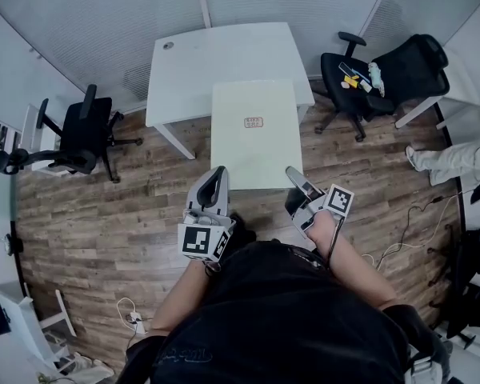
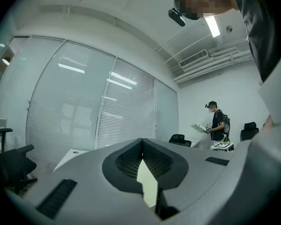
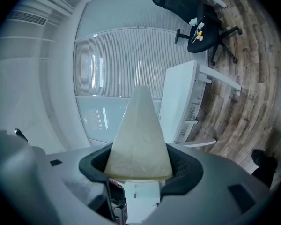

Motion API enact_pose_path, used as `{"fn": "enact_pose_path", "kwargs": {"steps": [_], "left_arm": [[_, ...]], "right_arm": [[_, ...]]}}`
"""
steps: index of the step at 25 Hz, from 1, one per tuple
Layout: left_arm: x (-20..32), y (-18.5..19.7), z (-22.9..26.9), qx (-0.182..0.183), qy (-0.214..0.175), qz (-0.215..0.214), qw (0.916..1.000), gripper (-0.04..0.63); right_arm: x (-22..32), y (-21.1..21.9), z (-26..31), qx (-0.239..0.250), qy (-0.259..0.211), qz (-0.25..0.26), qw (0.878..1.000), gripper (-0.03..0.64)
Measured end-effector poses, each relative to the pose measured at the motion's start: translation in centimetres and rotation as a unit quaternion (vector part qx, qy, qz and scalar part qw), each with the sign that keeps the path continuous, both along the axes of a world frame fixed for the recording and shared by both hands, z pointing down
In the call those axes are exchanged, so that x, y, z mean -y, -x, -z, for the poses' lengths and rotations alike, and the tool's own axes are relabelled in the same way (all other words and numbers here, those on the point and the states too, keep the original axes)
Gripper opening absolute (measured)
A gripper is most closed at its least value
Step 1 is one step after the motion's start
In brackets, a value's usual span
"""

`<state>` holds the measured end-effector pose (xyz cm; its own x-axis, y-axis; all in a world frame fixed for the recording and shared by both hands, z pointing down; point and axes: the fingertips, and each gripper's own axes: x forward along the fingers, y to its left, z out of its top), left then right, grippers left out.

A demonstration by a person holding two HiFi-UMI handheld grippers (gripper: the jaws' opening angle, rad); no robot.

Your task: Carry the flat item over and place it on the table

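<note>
I had the board [image 1: 254,146] out in front of me, roughly level, gripped along its near edge by both tongs, one toward each corner, so the weight split evenly and the sheet would not twist. The left tongs [image 1: 217,179] were clenched on it: in the left gripper view the dark ribbed pads met almost tip to tip, with only a pale sliver of board between them. The right tongs [image 1: 297,179] stood spread wide, but in the right gripper view the board filled the whole gap from pad to pad, so I judged them clamped on it too, not released. From the head view the board's far end overlapped the near side of the white surface [image 1: 184,70] and the rest hung over the wood-plank floor [image 1: 88,214]; I could not tell whether it touched the top. The board was thin, rectangular and stiff-looking, cream with a faintly mottled matt face and a small reddish label [image 1: 254,122] near the middle. The surface had a smooth white top on slim white legs. A black office chair [image 1: 84,134] stood to its left and another [image 1: 392,70] to its right, both well apart from the board. The placing looked lined up but not yet done.
</note>
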<state>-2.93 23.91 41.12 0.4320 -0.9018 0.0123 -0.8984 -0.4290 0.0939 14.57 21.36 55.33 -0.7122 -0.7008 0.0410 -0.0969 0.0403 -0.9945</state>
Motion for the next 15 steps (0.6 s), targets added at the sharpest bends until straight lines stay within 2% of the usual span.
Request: {"fn": "enact_pose_path", "kwargs": {"steps": [6,15], "left_arm": [[4.4,3.3,0.9,0.007,0.000,-0.017,0.9998,0.012],[7.4,6.5,0.6,0.010,0.002,-0.044,0.9990,0.012]], "right_arm": [[4.0,2.8,0.8,0.007,-0.001,-0.025,1.000,0.288],[7.4,6.1,1.2,0.011,-0.002,-0.050,0.999,0.288]]}}
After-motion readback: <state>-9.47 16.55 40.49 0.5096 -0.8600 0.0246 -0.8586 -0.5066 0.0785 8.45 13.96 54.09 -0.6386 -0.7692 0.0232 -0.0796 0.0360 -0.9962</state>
